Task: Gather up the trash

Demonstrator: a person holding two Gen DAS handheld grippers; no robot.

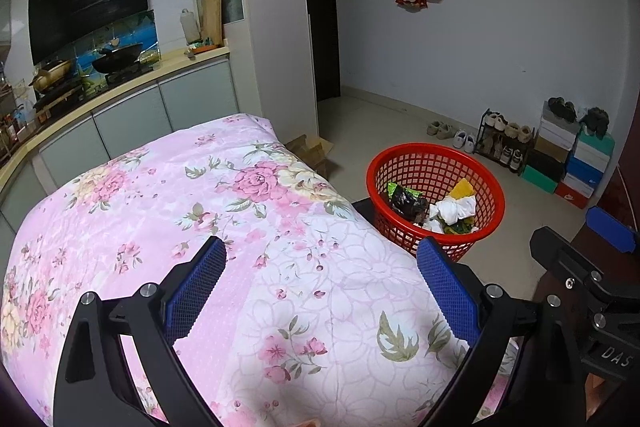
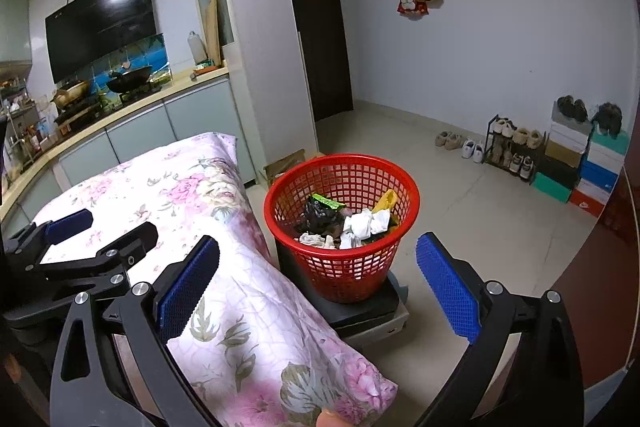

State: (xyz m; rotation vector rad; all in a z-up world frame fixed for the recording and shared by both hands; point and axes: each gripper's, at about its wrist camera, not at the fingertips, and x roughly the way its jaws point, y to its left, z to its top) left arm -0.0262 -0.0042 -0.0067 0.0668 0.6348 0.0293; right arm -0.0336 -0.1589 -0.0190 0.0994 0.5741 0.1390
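Note:
A red mesh basket [image 1: 436,163] [image 2: 344,171] stands on a low dark stool [image 2: 368,307] beside the table. It holds crumpled white tissues [image 2: 364,223], a dark wrapper [image 2: 320,217] and a yellow scrap [image 2: 386,201]. My left gripper [image 1: 320,287] is open and empty over the pink floral tablecloth [image 1: 200,211]. My right gripper [image 2: 318,283] is open and empty, near the table's right edge, with the basket just beyond it. The left gripper also shows in the right wrist view [image 2: 100,231]. A part of the right gripper's frame shows at the right edge of the left wrist view.
The floral cloth [image 2: 172,195] covers the table. A kitchen counter [image 1: 120,83] with a wok runs behind it. A cardboard box [image 1: 314,151] lies on the tiled floor. A shoe rack [image 1: 504,143] and stacked shoe boxes [image 1: 576,163] stand by the far wall.

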